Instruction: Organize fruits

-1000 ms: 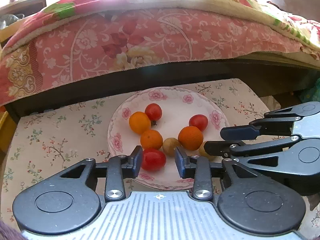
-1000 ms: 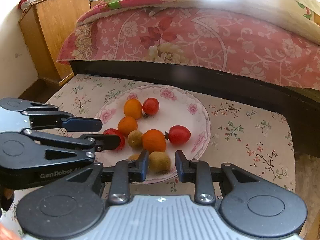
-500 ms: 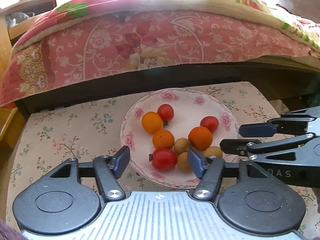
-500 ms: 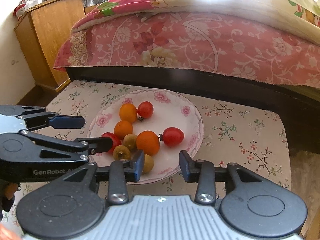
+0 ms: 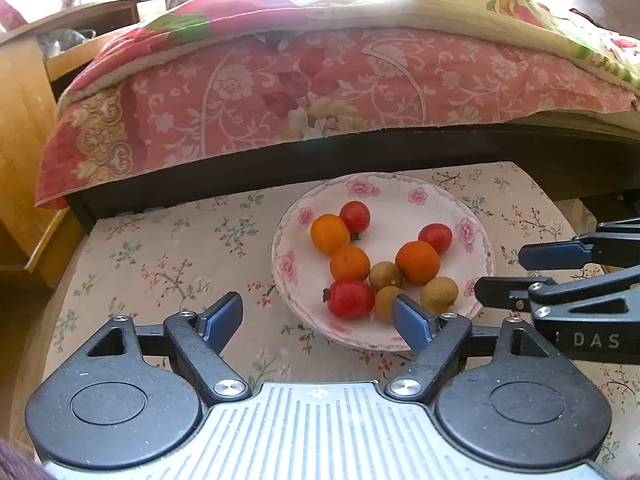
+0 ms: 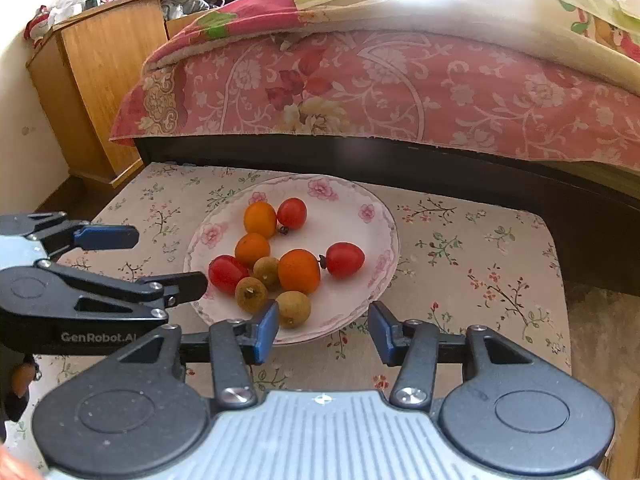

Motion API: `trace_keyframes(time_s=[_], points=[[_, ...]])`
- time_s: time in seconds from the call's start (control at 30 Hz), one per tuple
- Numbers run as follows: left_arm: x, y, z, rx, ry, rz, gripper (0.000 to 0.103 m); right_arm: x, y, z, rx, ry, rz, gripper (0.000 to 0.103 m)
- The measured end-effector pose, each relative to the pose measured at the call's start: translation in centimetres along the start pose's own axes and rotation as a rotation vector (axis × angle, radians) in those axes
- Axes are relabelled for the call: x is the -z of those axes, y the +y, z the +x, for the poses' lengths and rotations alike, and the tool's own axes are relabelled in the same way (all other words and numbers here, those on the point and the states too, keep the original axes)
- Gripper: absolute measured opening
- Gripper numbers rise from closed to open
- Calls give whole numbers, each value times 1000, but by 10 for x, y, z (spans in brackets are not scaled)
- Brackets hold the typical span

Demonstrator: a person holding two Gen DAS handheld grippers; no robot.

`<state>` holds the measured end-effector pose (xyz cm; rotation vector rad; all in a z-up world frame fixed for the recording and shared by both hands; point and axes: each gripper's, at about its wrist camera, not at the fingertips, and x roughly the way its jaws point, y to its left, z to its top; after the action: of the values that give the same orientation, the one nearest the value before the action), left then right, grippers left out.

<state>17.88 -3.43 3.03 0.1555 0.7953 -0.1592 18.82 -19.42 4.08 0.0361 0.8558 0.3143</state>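
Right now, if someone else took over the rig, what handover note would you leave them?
Left tongs: open, nothing between the pads, jaws have just been opening; held low at the near rim of the plate.
Right tongs: open and empty too, jaws also just opening, at the plate's near edge.
Fruit, all on the plate: three red tomatoes, such as the near one; three orange fruits, such as the largest; three small brown fruits, such as the one nearest the right tongs.
Done: no fruit visible off the plate on the floral cloth.
Left: any sorting by kind; colours are mixed.
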Motion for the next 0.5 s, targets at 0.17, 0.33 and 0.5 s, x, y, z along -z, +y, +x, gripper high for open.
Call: trace_keyframes(time_s=[0.17, 0.33, 0.5], points=[[2, -4, -16, -48, -24, -11, 103, 4, 2, -19, 4, -22, 27, 53], [10, -11, -30, -88, -22, 0, 103, 18, 5, -37, 7, -29, 68, 54], [21, -23, -42, -115, -15, 34, 103, 33, 9, -50, 5, -14, 105, 54]])
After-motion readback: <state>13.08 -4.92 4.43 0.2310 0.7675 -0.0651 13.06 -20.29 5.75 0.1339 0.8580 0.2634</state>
